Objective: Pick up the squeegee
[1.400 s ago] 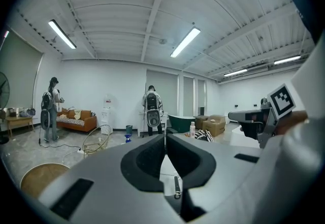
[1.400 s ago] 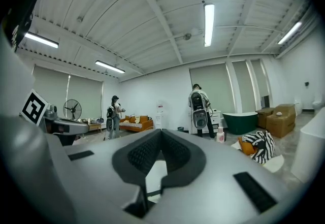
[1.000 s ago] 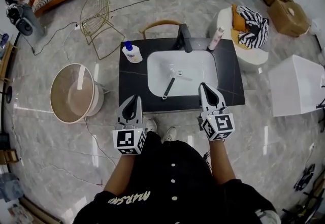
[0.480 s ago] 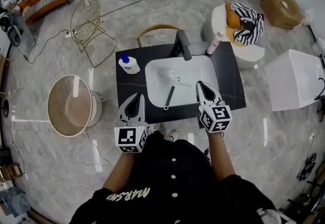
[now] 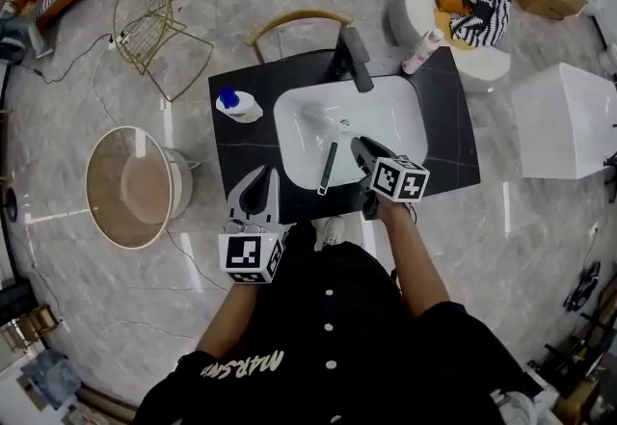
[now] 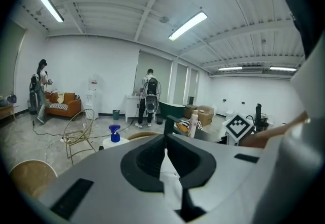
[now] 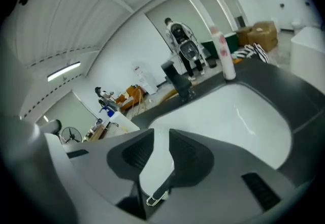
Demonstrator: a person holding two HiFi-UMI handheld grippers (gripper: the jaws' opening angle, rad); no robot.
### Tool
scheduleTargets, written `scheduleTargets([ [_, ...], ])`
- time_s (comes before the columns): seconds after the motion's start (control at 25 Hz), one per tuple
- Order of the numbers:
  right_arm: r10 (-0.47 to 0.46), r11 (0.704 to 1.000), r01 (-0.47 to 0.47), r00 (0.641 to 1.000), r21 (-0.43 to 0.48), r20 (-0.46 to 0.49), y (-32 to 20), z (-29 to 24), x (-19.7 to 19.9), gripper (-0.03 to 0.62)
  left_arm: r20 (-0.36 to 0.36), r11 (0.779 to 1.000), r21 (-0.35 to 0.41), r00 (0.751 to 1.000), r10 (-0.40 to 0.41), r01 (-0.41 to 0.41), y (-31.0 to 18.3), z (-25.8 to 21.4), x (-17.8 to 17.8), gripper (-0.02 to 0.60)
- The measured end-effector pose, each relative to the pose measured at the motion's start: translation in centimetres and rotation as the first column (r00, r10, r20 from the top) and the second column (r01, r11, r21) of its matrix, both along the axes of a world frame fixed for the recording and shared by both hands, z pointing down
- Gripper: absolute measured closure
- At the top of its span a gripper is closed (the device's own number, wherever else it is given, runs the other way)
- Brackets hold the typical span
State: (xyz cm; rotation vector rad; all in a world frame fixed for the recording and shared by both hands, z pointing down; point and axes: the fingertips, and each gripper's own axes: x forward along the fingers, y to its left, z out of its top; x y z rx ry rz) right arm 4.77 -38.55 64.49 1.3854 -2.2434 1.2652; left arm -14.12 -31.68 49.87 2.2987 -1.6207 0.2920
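Note:
The squeegee (image 5: 329, 166) lies in the white basin (image 5: 395, 119), its dark handle toward me and a metal hanging loop (image 7: 155, 198) at the near end. My right gripper (image 5: 359, 146) reaches down into the basin just right of the handle. Its jaws have just been opening and now stand a little apart. In the right gripper view the right gripper (image 7: 161, 139) shows the handle (image 7: 165, 186) low behind the gap, not pressed by the pads. My left gripper (image 5: 265, 174) hovers at the counter's front left edge. In its own view the left gripper (image 6: 165, 139) is shut and empty.
The black counter (image 5: 453, 144) carries a black faucet (image 5: 352, 57), a blue-capped soap bottle (image 5: 238, 105) at left and a pink-white bottle (image 5: 422, 52) at back right. On the floor stand a round tub (image 5: 130, 187), a wire chair (image 5: 154, 18) and a white box (image 5: 569, 119).
My right gripper has dropped from the counter's front edge into the basin, rolled over, and its jaws have parted. The left gripper has edged forward. The sink now sits closer.

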Motion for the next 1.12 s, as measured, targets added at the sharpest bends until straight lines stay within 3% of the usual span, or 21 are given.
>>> scheduleTargets([
  [0.04,0.01,0.999,-0.009,1.0,-0.053,0.013,-0.2,1.6,-0.3,0.493,0.0,1.0,-0.014,1.0,0.007,-0.007,-0.2,0.5,0.0,0.56],
  [0.2,0.055,0.964,-0.038,0.997,-0.263,0.06,-0.6,7.7,-1.6,0.435,-0.006,0.998,-0.062,1.0,0.027,-0.027,-1.2,2.4,0.2,0.56],
  [0.4,0.071,0.908,-0.028,0.993,-0.418,0.089,-0.4,13.1,-2.9,0.424,-0.021,0.992,-0.115,0.999,0.042,-0.044,-2.3,4.8,0.3,0.56],
  [0.6,0.08,0.863,-0.019,0.992,-0.505,0.1,-0.4,15.7,-3.7,0.424,-0.027,0.987,-0.158,0.999,0.038,-0.042,-3.2,6.6,-0.2,0.56],
  [0.84,0.039,0.812,-0.005,0.998,-0.583,0.046,0.0,18.4,-4.6,0.428,-0.036,0.979,-0.203,0.999,0.019,-0.026,-4.2,8.5,-0.9,0.56],
  [1.12,0.057,0.776,-0.019,0.998,-0.63,0.04,-0.1,20.3,-5.4,0.471,-0.039,0.972,-0.236,0.999,0.008,-0.017,-5.4,9.8,-1.7,0.56],
])
